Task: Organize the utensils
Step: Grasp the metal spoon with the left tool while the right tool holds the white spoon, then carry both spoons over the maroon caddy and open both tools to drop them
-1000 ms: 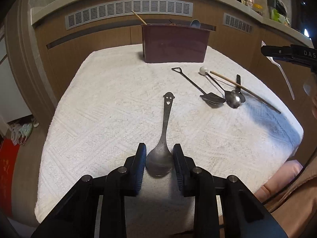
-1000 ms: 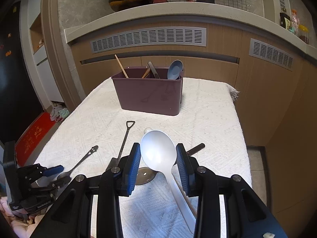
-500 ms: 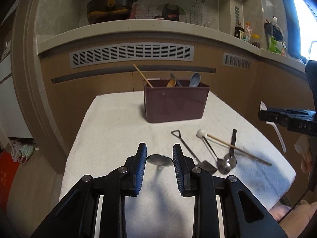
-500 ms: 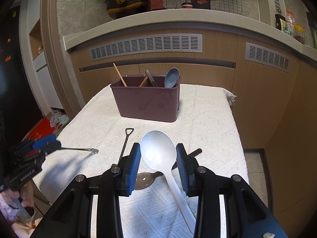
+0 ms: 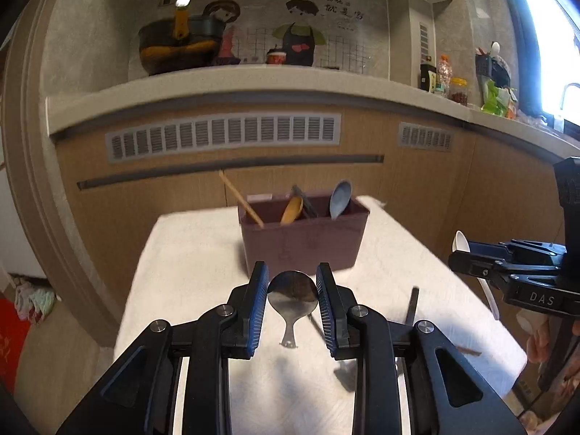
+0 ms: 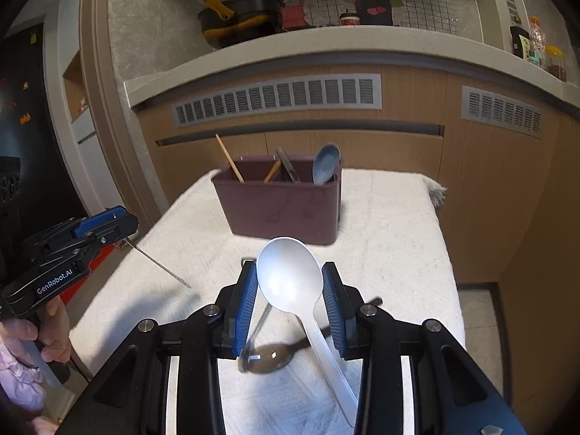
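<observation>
The left tool (image 5: pixel 292 297) is clenched on the round bowl of a grey metal spoon (image 5: pixel 292 295). The spoon is up in the air over the white towel-covered worktop (image 5: pixel 188 253), and its thin handle hangs down and away. The tool only pinches the smooth edges of the bowl, so the spoon could swing or slip out and fall onto the worktop.

In the middle, near the back of the worktop, stands the dark purple plastic utensil box (image 6: pixel 277 204). It already holds a wooden stick, a wooden spoon, a dark utensil and a blue-grey spoon (image 6: pixel 325 164). These lean across the opening, so a new spoon could bump them and catch on the way in.

The right tool (image 6: pixel 289 299) is clenched on the bowl of a long white plastic spoon (image 6: pixel 290 277), also held in the air. Its long handle points down and toward the camera, just over a metal spoon (image 6: pixel 268 359) lying on the worktop. I think both tools will head for the same box. If they go together, they could knock each other, or a hanging handle could hit the box rim and tip the box.
</observation>
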Demonstrator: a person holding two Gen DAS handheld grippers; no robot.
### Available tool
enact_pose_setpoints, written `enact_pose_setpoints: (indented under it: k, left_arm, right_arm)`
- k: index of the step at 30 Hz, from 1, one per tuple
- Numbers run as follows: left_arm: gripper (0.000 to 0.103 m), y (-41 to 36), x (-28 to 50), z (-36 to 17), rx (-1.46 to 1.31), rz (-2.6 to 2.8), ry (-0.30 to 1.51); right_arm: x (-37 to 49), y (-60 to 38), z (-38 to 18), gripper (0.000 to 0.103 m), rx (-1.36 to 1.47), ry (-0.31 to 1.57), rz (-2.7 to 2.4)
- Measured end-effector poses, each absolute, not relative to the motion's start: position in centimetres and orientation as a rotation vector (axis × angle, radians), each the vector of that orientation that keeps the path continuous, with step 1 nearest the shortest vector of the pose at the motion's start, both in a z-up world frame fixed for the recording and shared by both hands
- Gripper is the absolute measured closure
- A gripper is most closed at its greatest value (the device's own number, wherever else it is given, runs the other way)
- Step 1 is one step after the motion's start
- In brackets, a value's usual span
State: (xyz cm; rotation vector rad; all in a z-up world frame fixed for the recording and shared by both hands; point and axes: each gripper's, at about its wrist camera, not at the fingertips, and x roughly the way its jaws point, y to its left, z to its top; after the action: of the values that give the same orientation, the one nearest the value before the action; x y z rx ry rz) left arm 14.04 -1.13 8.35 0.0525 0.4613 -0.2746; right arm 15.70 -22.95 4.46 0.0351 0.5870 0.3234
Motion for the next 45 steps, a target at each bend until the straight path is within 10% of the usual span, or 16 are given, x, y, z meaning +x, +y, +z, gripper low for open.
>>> enact_pose_setpoints:
  k: [13,38,45]
  left_arm:
    - [0.075,-1.3,23.7,21.7,0.013,-0.338,0.238]
    - [0.074,-0.5,34.9,11.5,-0.092,-0.372,0.497]
    - [0.073,-0.1,35.1,10.3,-0.116,-0.37,0.539]
  right_arm:
    - [24.7,-21.5,19.2,0.069,0.024,0.231,0.389]
    - [39.1,-19.2,10.9,0.068,0.155,0.383,0.51]
    - [38.7,-19.6,9.1,0.045,0.165,0.421,0.506]
